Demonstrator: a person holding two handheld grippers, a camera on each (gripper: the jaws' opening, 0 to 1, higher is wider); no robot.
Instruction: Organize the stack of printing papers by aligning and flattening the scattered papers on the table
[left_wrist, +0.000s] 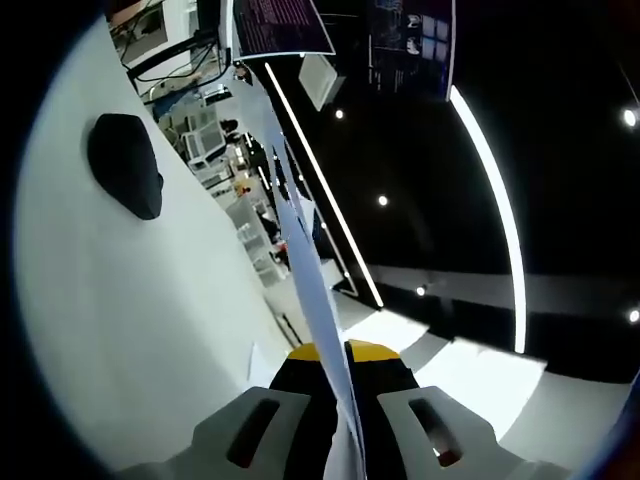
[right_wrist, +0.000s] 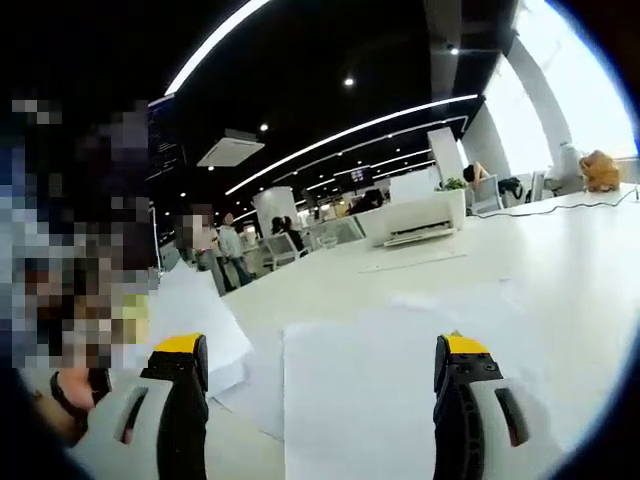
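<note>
L gripper (left_wrist: 345, 400): jaws nearly together, clamped on a thin sheet (left_wrist: 300, 240) seen edge-on. The sheet rises from between the yellow-tipped jaws as a narrow white strip w/ a slightly wavy, uneven far edge, running up toward the top of the left gripper view. Jaw bodies are pale grey plastic w/ dark oval slots.

R gripper (right_wrist: 325, 375): jaws wide apart, holding nothing. Black fingers (right_wrist: 185, 400) w/ yellow caps on grey housings. Between and beyond them lies a flat white sheet, the papers (right_wrist: 370, 390), w/ straight edges and a squared corner, resting on the bench (right_wrist: 520, 250). More white sheets (right_wrist: 195, 320) overlap at a skew just to its left, corners fanned out, not aligned.

The bench is smooth, matte white. In the left gripper view it tilts steeply, w/ a black rounded mouse-like object (left_wrist: 127, 165) lying on the bench surface well apart from the jaws; what it is exactly can't be told.

The right gripper view gives the far end of the bench: a white boxy printer (right_wrist: 415, 218), a cable trailing along the surface, a tan plush-looking item (right_wrist: 600, 170) at the far right, plus people standing by chairs in the background. The left gripper view gives a dark screen (left_wrist: 285, 25) up top and long ceiling light strips.
</note>
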